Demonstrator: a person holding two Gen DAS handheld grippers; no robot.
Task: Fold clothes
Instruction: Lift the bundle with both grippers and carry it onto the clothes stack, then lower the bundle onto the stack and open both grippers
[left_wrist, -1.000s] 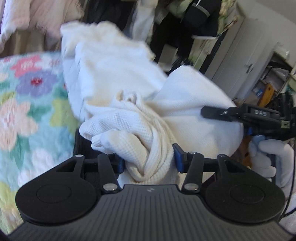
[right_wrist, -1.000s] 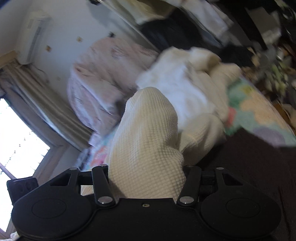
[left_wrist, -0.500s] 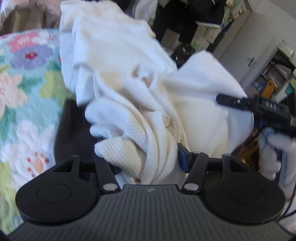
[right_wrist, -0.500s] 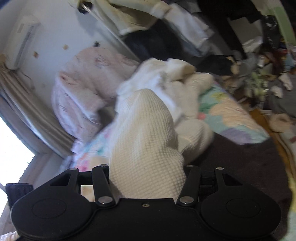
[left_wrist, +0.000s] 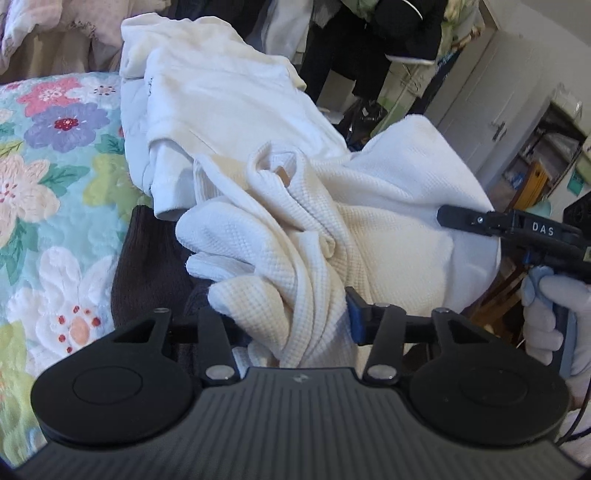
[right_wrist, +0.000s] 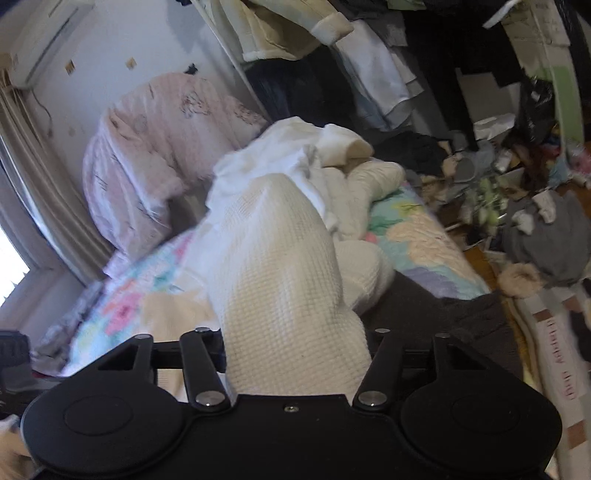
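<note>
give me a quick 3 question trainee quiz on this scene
1. True or false: both grippers have white waffle cloth between their fingers.
2. What pattern is on the bedspread? A) stripes B) flowers C) checks
3. Fill in: under the cloth, beside the left gripper, lies a ____ coloured knit garment.

Key: 1 true: the left gripper's jaws are closing on a bunch of it, and a thick roll fills the right gripper. 2 B. 3 dark.
</note>
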